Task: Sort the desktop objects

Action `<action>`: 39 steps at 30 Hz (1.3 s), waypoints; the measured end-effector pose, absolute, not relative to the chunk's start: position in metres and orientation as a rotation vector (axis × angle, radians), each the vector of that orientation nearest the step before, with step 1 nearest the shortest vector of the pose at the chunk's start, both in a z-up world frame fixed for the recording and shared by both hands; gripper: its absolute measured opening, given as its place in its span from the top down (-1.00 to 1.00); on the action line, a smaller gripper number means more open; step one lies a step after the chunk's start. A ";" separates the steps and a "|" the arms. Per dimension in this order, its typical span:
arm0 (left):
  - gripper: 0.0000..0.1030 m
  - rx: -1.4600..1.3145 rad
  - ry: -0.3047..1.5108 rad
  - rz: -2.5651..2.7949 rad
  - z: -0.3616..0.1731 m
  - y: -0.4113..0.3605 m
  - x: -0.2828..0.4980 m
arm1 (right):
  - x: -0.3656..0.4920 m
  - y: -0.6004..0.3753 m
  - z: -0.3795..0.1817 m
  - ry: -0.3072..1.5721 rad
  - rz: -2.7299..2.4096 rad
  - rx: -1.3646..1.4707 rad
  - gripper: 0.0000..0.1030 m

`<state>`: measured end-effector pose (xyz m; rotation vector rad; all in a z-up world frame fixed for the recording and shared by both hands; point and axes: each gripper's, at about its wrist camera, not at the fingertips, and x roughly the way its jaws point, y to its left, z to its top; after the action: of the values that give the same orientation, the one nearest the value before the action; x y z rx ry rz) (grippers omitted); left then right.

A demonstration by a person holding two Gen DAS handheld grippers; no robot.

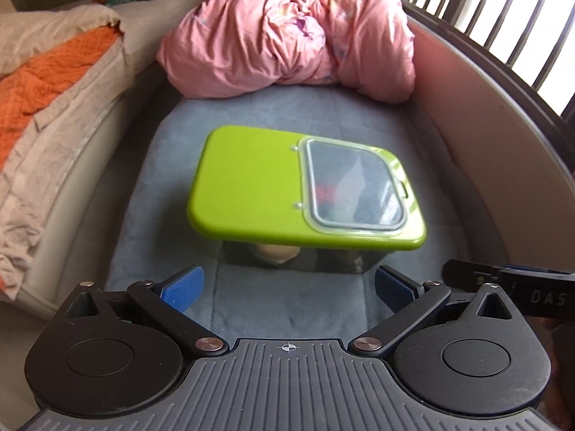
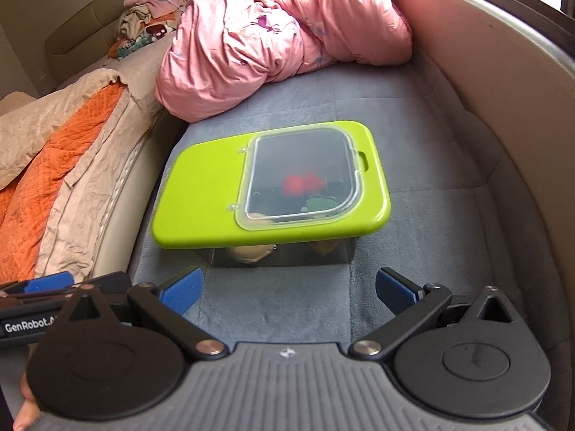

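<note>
Box (image 1: 287,251): dark see-through body, standing on the grey-blue mat (image 1: 251,316) straight ahead of both grippers, touched by neither. Most of the body is hidden under its overhanging green lid (image 1: 248,183); only the near wall shows.

Lid: closed, with a clear hinged window (image 1: 354,186) on its right half and a small latch tab at the window's right edge.

Contents: hard to make out. Through the window in the right wrist view, a red item (image 2: 302,183) and a dark green one (image 2: 318,204), shapes unclear. In the left wrist view the window mostly shows glare. A pale rounded item (image 2: 249,251) presses near the front wall, partly covered by the lid's rim.

Left gripper (image 1: 287,287): jaws spread wide, empty, short of the box.

Right gripper (image 2: 287,287): jaws spread wide, empty, short of the box. Its dark body intrudes at the right edge of the left wrist view, cut off.

Pink bedding (image 1: 287,32): bunched at the mat's far end, well behind the box.

Orange blanket (image 1: 46,79) with beige cloth (image 1: 46,165): left of the mat, cut off by the frame.

Fingertips (image 2: 25,406): lower left corner of the right wrist view, mostly hidden.
</note>
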<state>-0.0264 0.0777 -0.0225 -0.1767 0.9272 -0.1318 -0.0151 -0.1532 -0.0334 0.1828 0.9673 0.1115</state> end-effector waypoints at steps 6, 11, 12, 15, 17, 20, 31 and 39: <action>-1.00 -0.201 0.980 -0.083 -0.033 0.092 -0.018 | -0.011 -0.144 -0.033 0.968 0.116 0.161 -1.00; -1.00 -0.204 0.984 -0.072 -0.036 0.098 -0.016 | -0.007 -0.137 -0.034 0.976 0.116 0.153 -1.00; -1.00 -0.193 0.987 -0.065 -0.037 0.098 -0.016 | -0.006 -0.137 -0.036 0.981 0.115 0.156 -1.00; -1.00 -0.169 1.001 -0.054 -0.041 0.095 -0.015 | -0.007 -0.133 -0.040 0.997 0.123 0.157 -1.00; -1.00 -0.169 1.011 -0.067 -0.042 0.094 -0.015 | -0.007 -0.130 -0.042 1.003 0.120 0.152 -1.00; -1.00 -0.156 1.012 -0.080 -0.043 0.091 -0.016 | -0.008 -0.130 -0.043 1.007 0.121 0.158 -1.00; -1.00 -0.089 1.021 -0.045 -0.043 0.079 -0.013 | -0.007 -0.134 -0.053 1.035 0.114 0.177 -1.00; -1.00 -0.084 1.025 -0.037 -0.043 0.075 -0.012 | -0.007 -0.138 -0.059 1.048 0.106 0.183 -1.00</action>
<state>-0.0119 0.0748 -0.0435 -0.0835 1.0252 -0.0367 -0.0075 -0.1382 -0.0593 0.1829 1.0476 0.1058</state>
